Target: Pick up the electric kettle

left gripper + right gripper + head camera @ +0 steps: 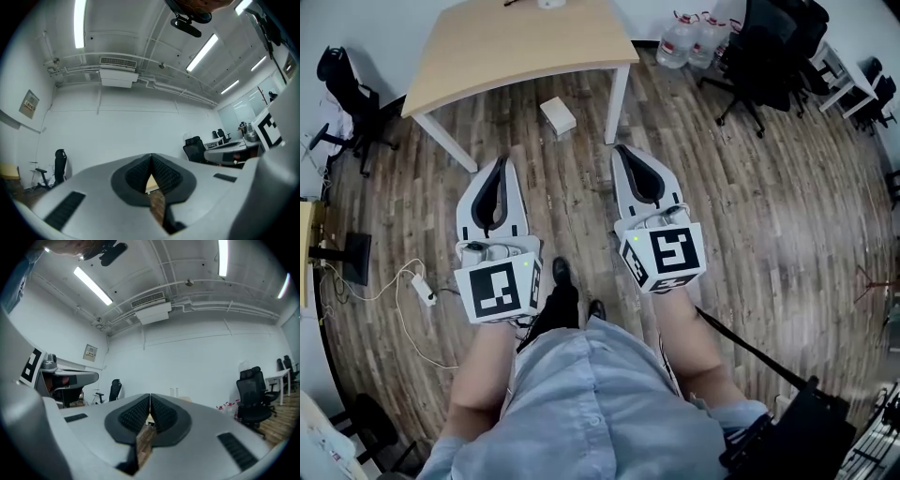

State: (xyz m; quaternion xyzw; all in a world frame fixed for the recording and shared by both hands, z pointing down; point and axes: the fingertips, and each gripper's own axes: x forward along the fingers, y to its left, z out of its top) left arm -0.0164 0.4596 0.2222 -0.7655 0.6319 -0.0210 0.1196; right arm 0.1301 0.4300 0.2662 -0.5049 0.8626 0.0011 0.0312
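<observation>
No kettle shows clearly. A small white object (549, 3) sits at the far edge of the light wooden table (516, 47), cut off by the top of the head view; I cannot tell what it is. My left gripper (500, 161) (151, 157) and right gripper (623, 150) (150, 397) are held side by side over the wood floor, short of the table, pointing towards it. Both have their black ribbed pads closed together with nothing between them. In the right gripper view the table edge (149, 419) shows just past the closed jaws.
A white box (558, 115) lies on the floor under the table's near edge. Water bottles (689, 37) and black office chairs (764, 56) stand at the back right. Another black chair (342, 80) is at the left, with a power strip (424, 288) and cable on the floor.
</observation>
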